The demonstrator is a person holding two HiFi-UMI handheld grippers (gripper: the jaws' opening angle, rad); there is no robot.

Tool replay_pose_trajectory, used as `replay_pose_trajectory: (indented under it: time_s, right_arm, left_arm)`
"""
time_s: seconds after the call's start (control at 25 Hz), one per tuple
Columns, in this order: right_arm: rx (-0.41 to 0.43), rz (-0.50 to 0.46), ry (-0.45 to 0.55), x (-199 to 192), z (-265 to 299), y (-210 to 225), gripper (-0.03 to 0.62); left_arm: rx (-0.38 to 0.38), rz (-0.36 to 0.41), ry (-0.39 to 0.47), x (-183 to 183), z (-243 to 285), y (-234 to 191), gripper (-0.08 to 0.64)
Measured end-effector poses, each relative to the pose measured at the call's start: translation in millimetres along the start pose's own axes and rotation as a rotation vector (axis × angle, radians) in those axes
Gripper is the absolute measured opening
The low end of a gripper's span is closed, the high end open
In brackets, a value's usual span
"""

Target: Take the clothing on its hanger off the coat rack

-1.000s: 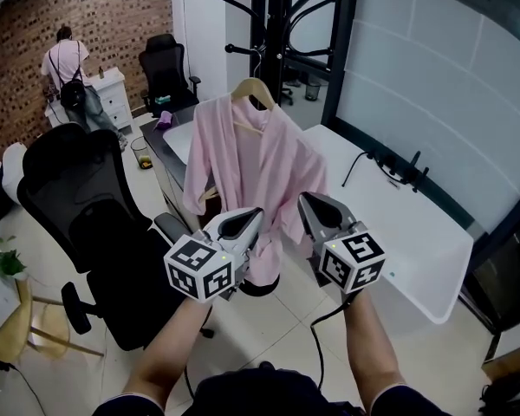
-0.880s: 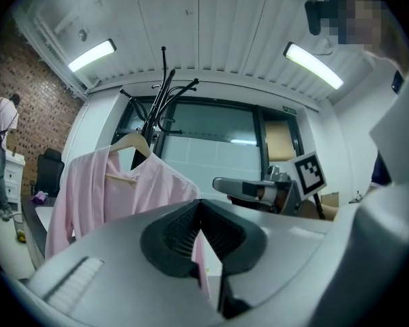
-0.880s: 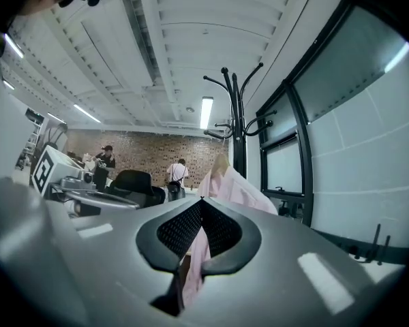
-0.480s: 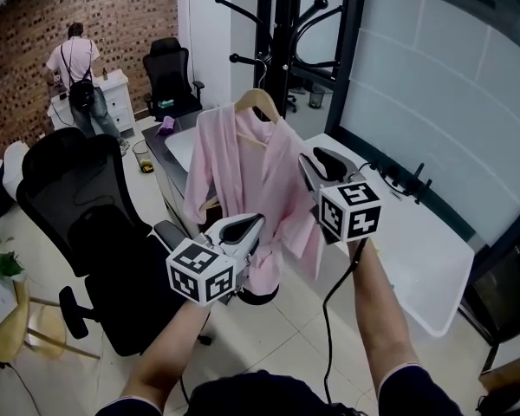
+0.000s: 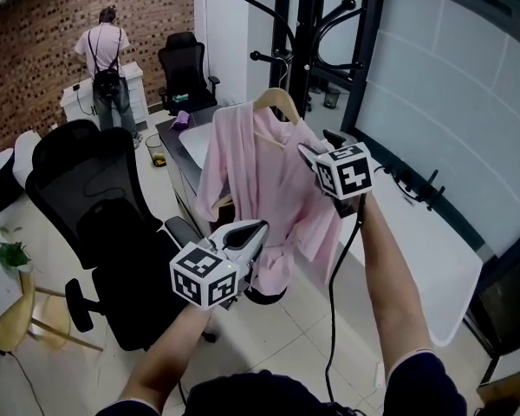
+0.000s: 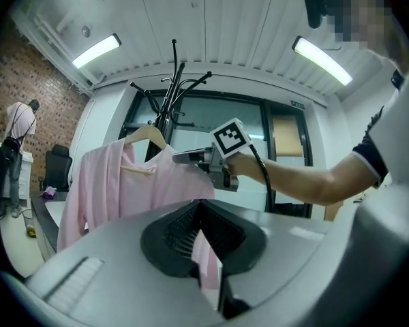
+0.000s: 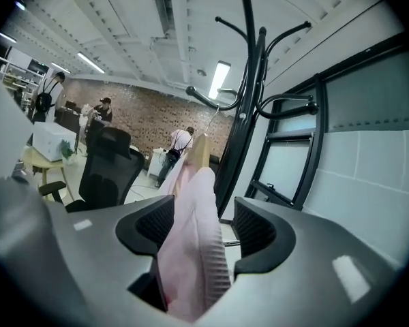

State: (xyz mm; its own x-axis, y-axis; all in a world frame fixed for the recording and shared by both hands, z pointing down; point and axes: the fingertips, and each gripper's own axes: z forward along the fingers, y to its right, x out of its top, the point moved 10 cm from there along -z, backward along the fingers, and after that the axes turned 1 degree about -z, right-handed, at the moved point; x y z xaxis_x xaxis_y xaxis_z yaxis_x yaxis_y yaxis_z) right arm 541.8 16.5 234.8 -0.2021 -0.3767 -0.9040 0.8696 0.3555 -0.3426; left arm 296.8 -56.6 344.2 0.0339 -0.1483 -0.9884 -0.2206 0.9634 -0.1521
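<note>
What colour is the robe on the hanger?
The robe is plain pale pink with no pattern; the head view shows it best.

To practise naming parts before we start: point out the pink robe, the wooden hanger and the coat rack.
pink robe [image 5: 260, 180], head view, its front panel.
wooden hanger [image 5: 286, 104], head view, one sloping arm.
coat rack [image 7: 251, 80], right gripper view, its central pole.

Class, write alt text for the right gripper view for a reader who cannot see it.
The right gripper, jaws opening, has a fold of the pink robe between them. Beyond it the wooden hanger hangs on the black coat rack, with a black office chair and people by a brick wall at left.
</note>
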Motion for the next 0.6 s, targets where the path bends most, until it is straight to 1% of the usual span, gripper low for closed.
replay_pose_trajectory:
  time_s: [0.16, 0.24, 0.4, 0.44, 0.56, 0.6]
  right_arm:
    - [0.003, -0.06, -0.134, -3, 23, 3, 0.278]
    - [-0.014, -0.072, -0.172, -6, 29, 6, 0.276]
    - [-0.043, -0.078, -0.197, -10, 37, 8, 0.213]
    - [-0.048, -0.086, -0.2, -11, 39, 8, 0.189]
    - [-0.058, -0.116, -0.197, -14, 44, 5, 0.081]
    - [-0.056, -0.118, -0.192, -15, 45, 4, 0.073]
  left_arm:
    - [0.017, -0.005, -0.007, -3, -5, -5, 0.012]
    - [0.024, -0.005, -0.008, -4, -6, -7, 0.012]
    - [0.036, -0.009, -0.013, -5, -7, -12, 0.012]
    - [0.037, -0.01, -0.015, -6, -8, -12, 0.012]
    - [0.043, -0.011, -0.02, -6, -9, -13, 0.012]
    - [0.047, -0.01, -0.021, -6, -10, -14, 0.012]
